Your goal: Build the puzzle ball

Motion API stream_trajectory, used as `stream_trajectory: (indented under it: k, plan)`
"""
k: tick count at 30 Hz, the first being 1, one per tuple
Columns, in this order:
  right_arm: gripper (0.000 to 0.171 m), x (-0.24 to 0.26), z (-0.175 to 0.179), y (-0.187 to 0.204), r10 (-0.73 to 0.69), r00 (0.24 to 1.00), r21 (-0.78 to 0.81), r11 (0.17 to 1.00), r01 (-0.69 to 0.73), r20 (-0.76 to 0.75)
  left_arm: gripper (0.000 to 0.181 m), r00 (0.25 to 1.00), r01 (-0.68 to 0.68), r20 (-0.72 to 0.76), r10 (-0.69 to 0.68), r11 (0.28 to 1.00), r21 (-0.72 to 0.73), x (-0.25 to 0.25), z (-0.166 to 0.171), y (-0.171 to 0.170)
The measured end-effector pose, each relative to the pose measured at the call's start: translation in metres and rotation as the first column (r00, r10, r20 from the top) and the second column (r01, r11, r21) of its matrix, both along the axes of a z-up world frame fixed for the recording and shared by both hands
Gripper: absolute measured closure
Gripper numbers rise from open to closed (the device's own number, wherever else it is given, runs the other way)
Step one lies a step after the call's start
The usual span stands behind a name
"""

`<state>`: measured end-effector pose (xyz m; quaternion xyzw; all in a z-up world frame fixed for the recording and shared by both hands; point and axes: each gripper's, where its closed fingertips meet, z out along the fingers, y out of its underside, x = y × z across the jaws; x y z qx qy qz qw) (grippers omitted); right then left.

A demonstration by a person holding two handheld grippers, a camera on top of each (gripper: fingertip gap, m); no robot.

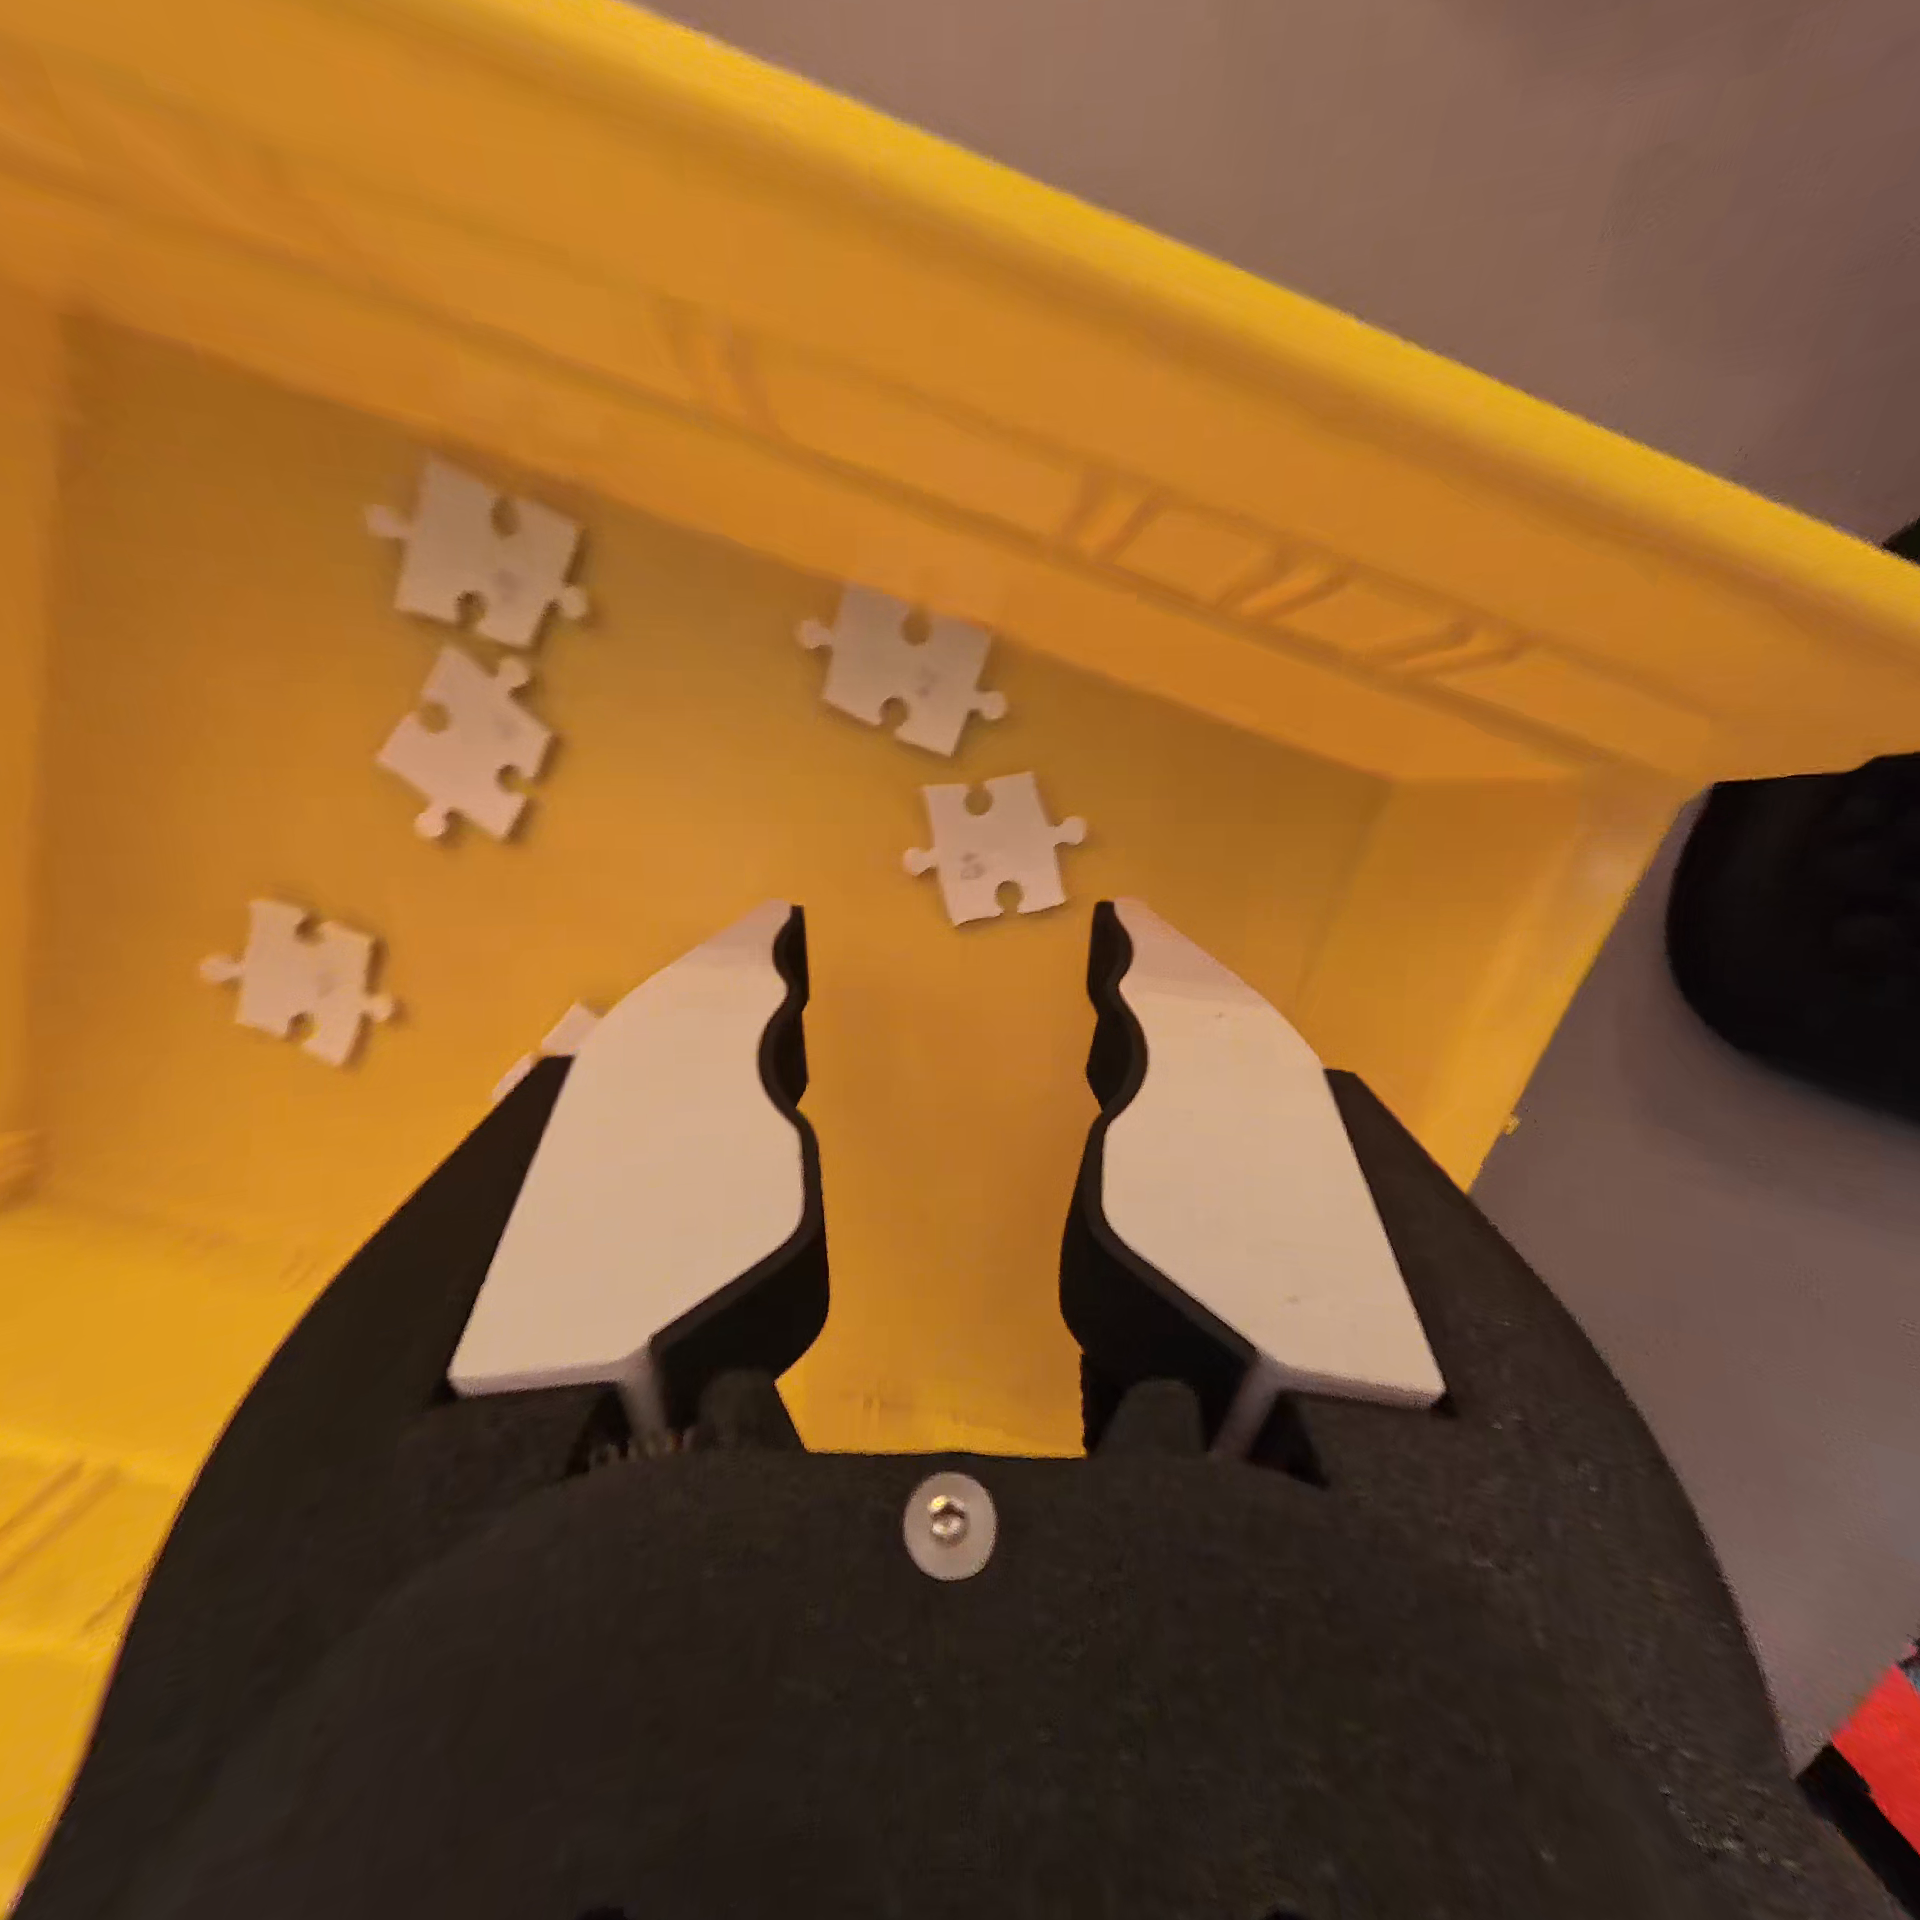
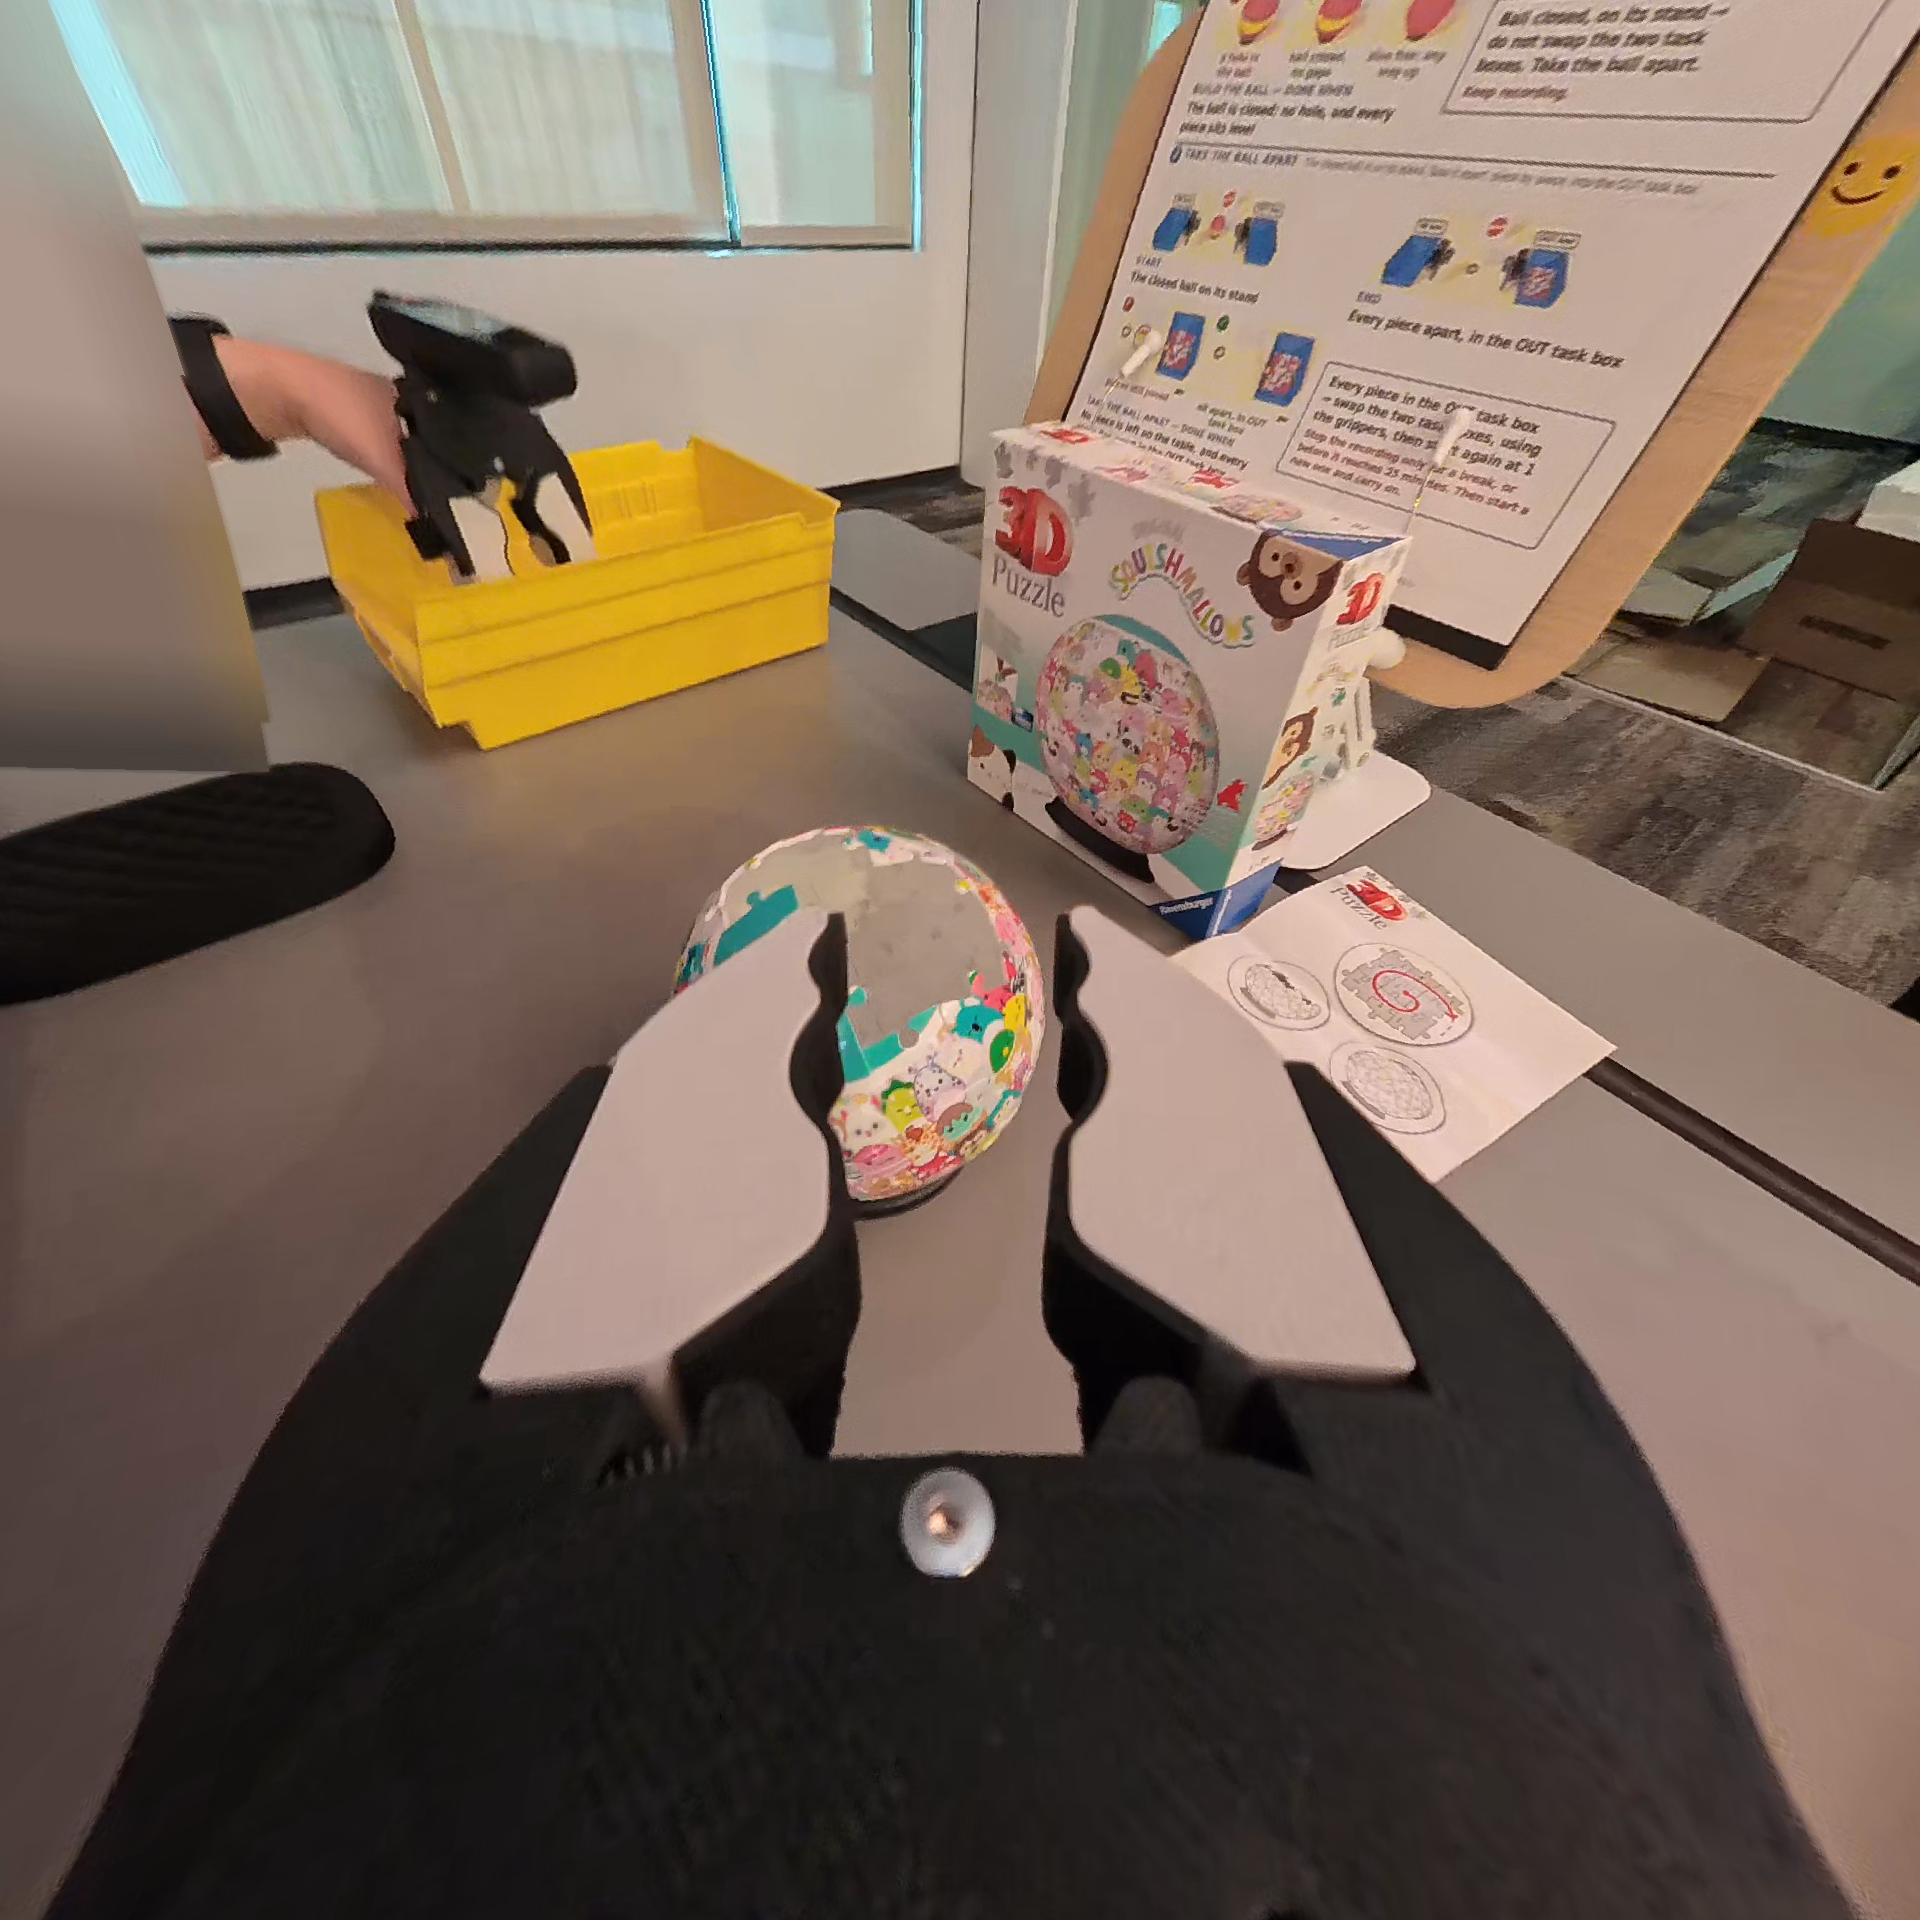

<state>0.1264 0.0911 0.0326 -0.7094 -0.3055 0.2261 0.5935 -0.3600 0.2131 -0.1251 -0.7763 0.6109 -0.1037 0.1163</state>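
My left gripper point(image 1: 945, 914) is open and empty, hanging over the inside of a yellow bin point(image 1: 1039, 343). Several grey puzzle pieces lie face down on the bin floor; the nearest piece point(image 1: 994, 847) is just beyond my fingertips, others point(image 1: 902, 668) point(image 1: 486, 554) lie farther off. In the right wrist view the partly built puzzle ball point(image 2: 935, 1081) sits on a dark stand on the grey table, with a large gap at its top showing the grey inside. My right gripper point(image 2: 945, 925) is open and empty, just in front of the ball. The left gripper point(image 2: 509, 520) shows in the yellow bin point(image 2: 623, 644).
The puzzle's box point(image 2: 1164, 675) stands right of the ball, with a folded instruction sheet point(image 2: 1392, 1018) beside it. An instruction board point(image 2: 1455, 260) stands behind on a white stand. A black padded rest point(image 2: 177, 873) lies at the left. A person's hand point(image 2: 301, 400) holds the left gripper.
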Motion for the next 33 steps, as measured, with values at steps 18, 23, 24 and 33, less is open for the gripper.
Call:
stream_trajectory:
  k: [18, 23, 24, 33]
  plan:
    - [0.132, -0.001, -0.003, -0.008, 0.039, 0.999, -0.02, 0.999, -0.039, -0.005, 0.144, 0.999, -0.049, 0.001, 0.05, 0.997, 0.056, 0.006, -0.024, -0.005]
    - [0.133, -0.019, -0.004, -0.013, 0.096, 0.995, -0.002, 0.995, -0.096, -0.017, 0.144, 0.984, -0.158, 0.105, 0.145, 0.979, 0.129, 0.0, 0.022, -0.015]
    - [0.133, -0.03, -0.003, -0.016, 0.13, 0.992, 0.012, 0.992, -0.13, -0.008, 0.144, 0.976, -0.181, 0.148, 0.161, 0.974, 0.136, 0.004, 0.039, -0.021]
    - [0.133, -0.211, -0.008, -0.066, 0.682, 0.678, 0.168, 0.66, -0.733, 0.275, 0.149, 0.927, -0.054, 0.346, 0.147, 0.963, -0.264, 0.169, 0.132, -0.139]
